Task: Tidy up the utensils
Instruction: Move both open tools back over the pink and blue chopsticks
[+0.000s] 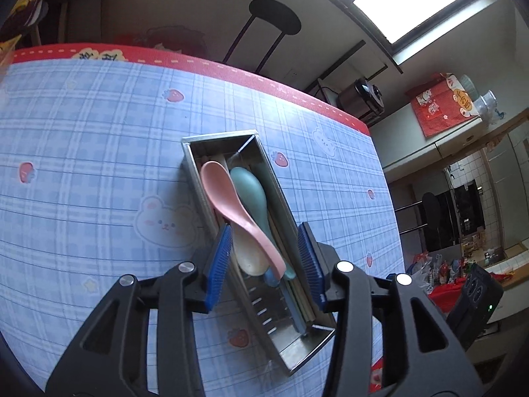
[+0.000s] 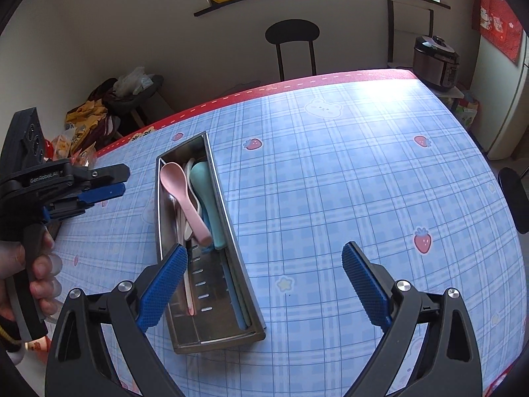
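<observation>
A long steel tray (image 1: 291, 340) lies on the blue checked tablecloth (image 1: 82, 152). In it a pink spoon (image 1: 218, 192) rests slantwise over a teal spoon (image 1: 249, 192) and a cream spoon (image 1: 251, 258), with chopsticks (image 1: 297, 294) along one side. My left gripper (image 1: 264, 228) hovers over the tray, open, with its blue pads (image 1: 220, 258) standing apart from the spoons. In the right wrist view the tray (image 2: 215, 330), pink spoon (image 2: 175, 178) and teal spoon (image 2: 206, 185) lie left of centre. My right gripper (image 2: 264, 249) is wide open and holds nothing; its left finger overlaps the tray's edge. The left gripper (image 2: 112, 182) shows left of the tray.
A person's hand (image 2: 39, 264) holds the left gripper's handle. A black chair (image 2: 292, 33) stands beyond the table's red far edge (image 2: 297, 82). A rice cooker (image 2: 436, 59) sits off the far right corner. Bags and clutter (image 2: 99, 112) lie off the far left.
</observation>
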`<act>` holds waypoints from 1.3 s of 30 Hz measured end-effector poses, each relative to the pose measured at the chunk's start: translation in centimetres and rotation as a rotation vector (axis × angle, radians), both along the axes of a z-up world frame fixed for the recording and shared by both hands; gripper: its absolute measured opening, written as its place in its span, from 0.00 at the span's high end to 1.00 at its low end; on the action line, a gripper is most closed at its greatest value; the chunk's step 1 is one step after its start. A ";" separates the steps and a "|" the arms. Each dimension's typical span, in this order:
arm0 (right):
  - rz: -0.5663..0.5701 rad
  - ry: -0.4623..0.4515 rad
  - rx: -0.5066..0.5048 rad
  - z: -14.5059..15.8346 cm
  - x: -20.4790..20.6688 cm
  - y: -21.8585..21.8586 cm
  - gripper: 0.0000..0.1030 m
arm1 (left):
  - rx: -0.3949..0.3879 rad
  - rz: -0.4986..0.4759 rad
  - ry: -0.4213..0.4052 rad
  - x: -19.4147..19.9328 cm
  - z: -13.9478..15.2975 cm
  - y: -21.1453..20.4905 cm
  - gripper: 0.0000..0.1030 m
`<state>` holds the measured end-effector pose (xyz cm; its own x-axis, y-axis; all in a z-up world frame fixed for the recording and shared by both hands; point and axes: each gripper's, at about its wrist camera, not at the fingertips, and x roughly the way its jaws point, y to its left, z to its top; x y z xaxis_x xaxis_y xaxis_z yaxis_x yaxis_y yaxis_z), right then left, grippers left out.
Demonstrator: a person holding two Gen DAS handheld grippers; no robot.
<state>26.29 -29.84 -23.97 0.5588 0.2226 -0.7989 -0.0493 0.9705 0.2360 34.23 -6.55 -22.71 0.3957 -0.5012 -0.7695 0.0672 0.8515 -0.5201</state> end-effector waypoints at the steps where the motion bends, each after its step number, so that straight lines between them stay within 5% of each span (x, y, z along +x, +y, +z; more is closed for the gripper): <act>1: 0.004 -0.004 -0.003 0.2 -0.5 0.4 0.10 | 0.014 -0.011 -0.019 -0.8 0.5 0.8 0.56; 7: 0.050 -0.039 -0.014 1.5 -3.8 3.4 0.10 | 0.108 -0.050 -0.103 -7.6 2.0 6.5 0.56; 16: 0.133 -0.021 -0.053 0.4 -8.7 8.6 0.10 | 0.173 0.036 -0.095 -18.7 0.0 14.5 0.56; 28: 0.267 0.090 -0.102 -4.1 -12.2 14.9 0.16 | 0.255 0.006 -0.013 -25.5 -4.8 15.8 0.55; 36: 0.351 0.142 -0.174 -6.7 -12.7 18.1 0.29 | 0.324 -0.032 0.018 -26.1 -6.4 14.4 0.23; 39: 0.375 0.163 -0.184 -7.4 -12.7 18.8 0.38 | 0.337 -0.039 0.032 -25.9 -6.7 14.4 0.19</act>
